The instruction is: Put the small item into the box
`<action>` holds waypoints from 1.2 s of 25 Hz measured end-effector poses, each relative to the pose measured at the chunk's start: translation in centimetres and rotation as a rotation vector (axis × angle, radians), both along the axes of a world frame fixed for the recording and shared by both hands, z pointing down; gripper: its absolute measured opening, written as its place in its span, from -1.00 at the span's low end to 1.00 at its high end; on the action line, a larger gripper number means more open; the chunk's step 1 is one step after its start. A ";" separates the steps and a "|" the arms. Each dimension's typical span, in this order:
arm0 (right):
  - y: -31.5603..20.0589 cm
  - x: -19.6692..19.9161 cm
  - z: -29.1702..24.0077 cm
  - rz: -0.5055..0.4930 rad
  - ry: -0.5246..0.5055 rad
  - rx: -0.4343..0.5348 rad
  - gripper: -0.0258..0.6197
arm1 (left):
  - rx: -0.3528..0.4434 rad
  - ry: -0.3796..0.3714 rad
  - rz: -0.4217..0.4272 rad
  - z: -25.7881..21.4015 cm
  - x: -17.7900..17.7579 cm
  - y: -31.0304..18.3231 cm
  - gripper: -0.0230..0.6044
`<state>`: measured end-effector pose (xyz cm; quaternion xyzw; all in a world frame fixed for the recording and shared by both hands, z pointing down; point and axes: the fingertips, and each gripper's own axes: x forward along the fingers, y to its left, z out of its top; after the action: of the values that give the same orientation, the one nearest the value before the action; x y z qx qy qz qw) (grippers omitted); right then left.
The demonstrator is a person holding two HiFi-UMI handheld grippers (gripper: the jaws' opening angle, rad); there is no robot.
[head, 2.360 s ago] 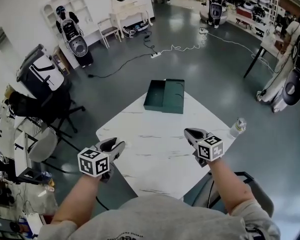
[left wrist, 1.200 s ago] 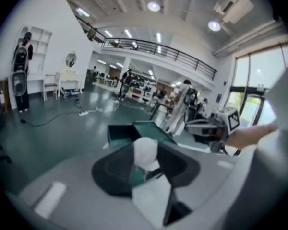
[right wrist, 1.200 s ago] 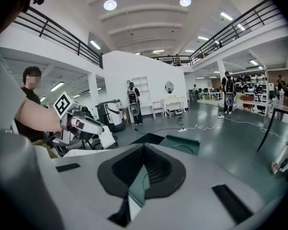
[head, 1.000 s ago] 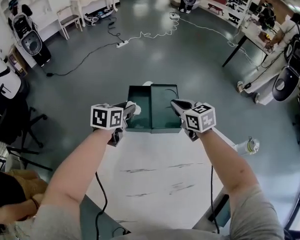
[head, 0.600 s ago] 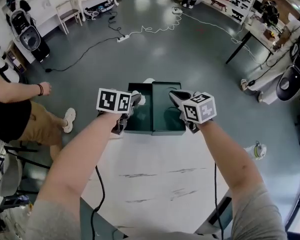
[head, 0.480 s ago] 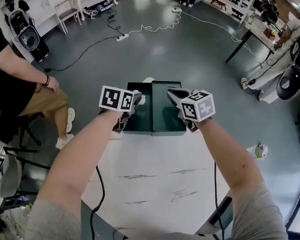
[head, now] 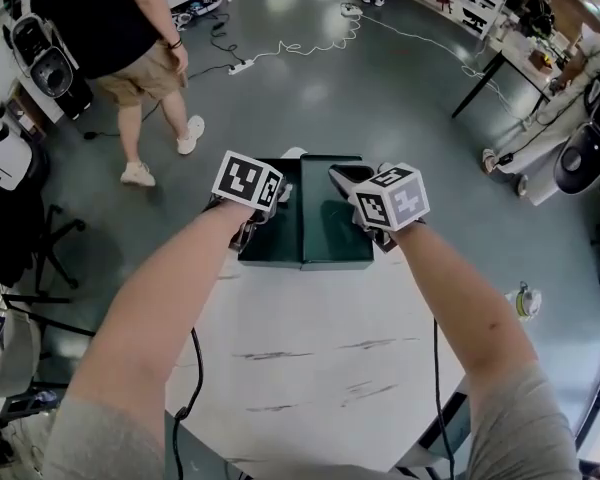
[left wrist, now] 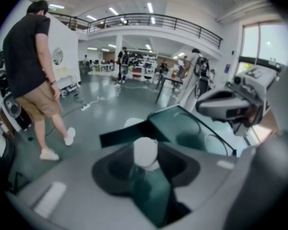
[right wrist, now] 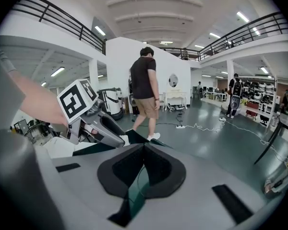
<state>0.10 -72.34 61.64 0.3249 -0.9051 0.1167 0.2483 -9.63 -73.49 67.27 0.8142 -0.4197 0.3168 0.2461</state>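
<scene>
A dark green box (head: pixel 320 230) lies open at the far edge of the white table (head: pixel 310 348), its two halves side by side. My left gripper (head: pixel 278 194) is shut on a small white item (head: pixel 286 194) and holds it above the box's left half. The left gripper view shows that item (left wrist: pixel 145 150) pinched between the pads, with the box (left wrist: pixel 192 131) beyond. My right gripper (head: pixel 338 174) hovers over the right half of the box. Its pads meet at the tips in the right gripper view (right wrist: pixel 144 152), with nothing between them.
A person in a black shirt and tan shorts (head: pixel 130 28) walks across the floor beyond the table's far left. A water bottle (head: pixel 523 301) stands at the table's right edge. Cables (head: pixel 310 43), chairs and shelves lie farther off.
Both grippers have moved a little forward and lower over the box, the left still holding the white item. The person has walked from the left edge to the floor behind the table.
</scene>
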 end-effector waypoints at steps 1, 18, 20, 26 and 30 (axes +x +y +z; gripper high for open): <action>0.0 0.0 0.0 -0.004 0.006 0.003 -0.90 | -0.004 -0.012 0.008 0.3 0.1 0.0 -0.42; 0.4 0.3 0.2 -0.020 0.014 0.001 -0.90 | -0.050 -0.077 0.073 2.0 1.1 0.0 -0.35; 0.6 0.2 0.3 -0.026 0.017 0.001 -0.90 | -0.033 -0.074 0.062 2.0 0.7 -0.2 -0.30; 0.7 0.5 0.4 -0.016 0.024 0.005 -0.90 | -0.012 -0.074 0.041 1.5 -0.1 -0.4 -0.17; 0.8 0.3 0.6 -0.019 0.027 0.005 -0.90 | 0.026 -0.067 0.003 0.8 -0.9 -1.2 -0.14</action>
<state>0.40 -71.52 62.20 0.3185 -0.9050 0.1078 0.2606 -10.55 -74.70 68.04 0.8069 -0.4305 0.3387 0.2209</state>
